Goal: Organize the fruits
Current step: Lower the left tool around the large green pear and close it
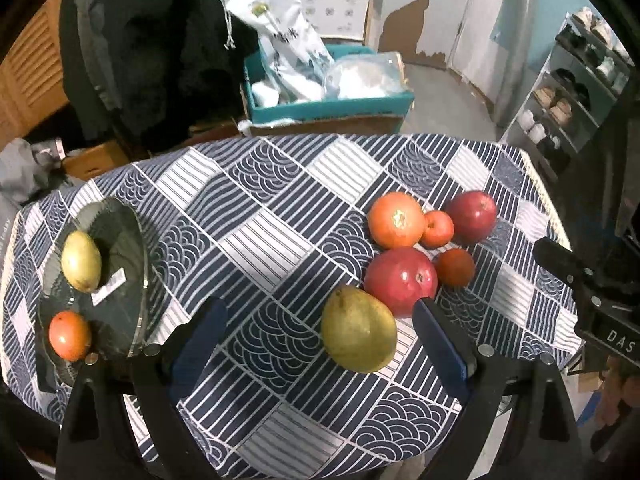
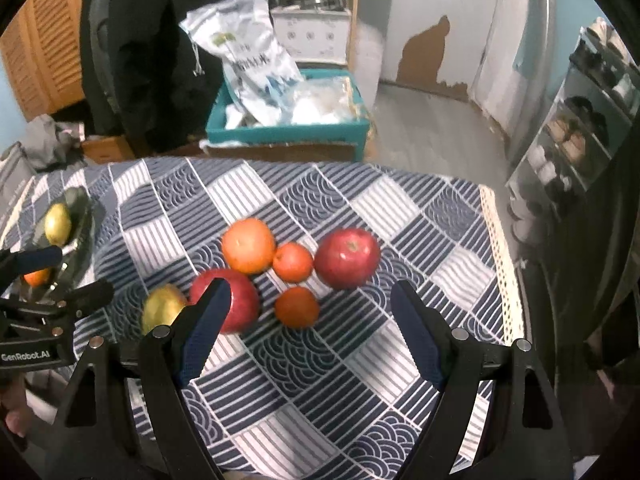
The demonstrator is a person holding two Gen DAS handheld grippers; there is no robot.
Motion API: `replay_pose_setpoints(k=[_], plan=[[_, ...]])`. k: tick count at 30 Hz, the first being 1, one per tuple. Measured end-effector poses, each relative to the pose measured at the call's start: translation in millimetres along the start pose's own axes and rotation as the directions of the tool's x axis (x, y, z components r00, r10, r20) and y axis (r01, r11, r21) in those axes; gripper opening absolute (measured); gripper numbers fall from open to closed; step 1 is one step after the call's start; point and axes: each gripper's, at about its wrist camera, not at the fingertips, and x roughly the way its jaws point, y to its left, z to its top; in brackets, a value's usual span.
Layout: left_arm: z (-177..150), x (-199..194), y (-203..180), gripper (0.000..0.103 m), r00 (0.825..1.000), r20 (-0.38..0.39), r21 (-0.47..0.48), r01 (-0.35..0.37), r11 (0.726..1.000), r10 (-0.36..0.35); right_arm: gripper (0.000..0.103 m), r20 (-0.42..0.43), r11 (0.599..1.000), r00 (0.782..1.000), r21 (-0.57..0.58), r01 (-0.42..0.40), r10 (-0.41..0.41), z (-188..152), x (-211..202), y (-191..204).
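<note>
Fruit lies in two lots on the patterned tablecloth [image 1: 280, 208], and I take the glass plate [image 1: 132, 240] at its left edge as my landmark. On the plate sit a yellow-green mango [image 1: 81, 261] and a small orange fruit [image 1: 69, 335], with a white label just beside the mango. My judgement is that the plate is the collecting place, as these two have been set apart on it.

Well to the right of the plate six pieces are bunched loose on the cloth: a second mango [image 1: 359, 329] nearest the plate, a large red apple [image 1: 400, 280] touching it, a big orange [image 1: 396, 220], two small orange fruits [image 1: 438, 229] [image 1: 455, 267], and a second red apple [image 1: 472, 216] farthest off.

My left gripper [image 1: 320, 344] stands wide open and empty, tilted down, the second mango between its fingers though not touched; I judge it the next piece to go. My right gripper [image 2: 310, 332] is likewise open and empty, above the bunch.

Beyond the table, a teal box [image 1: 332, 108] holds white bags.
</note>
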Motion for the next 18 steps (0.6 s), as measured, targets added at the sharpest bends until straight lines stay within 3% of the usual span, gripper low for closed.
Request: replay_pose_setpoints(k=[18], plan=[[-18.6, 70.4, -15.2, 0.095, 0.989, -0.148, 0.002, 0.013, 1.0, -0.013, 0.083, -0.109, 1.0, 0.994, 0.001, 0.011, -0.011, -18.8, 44.1, -3.7]])
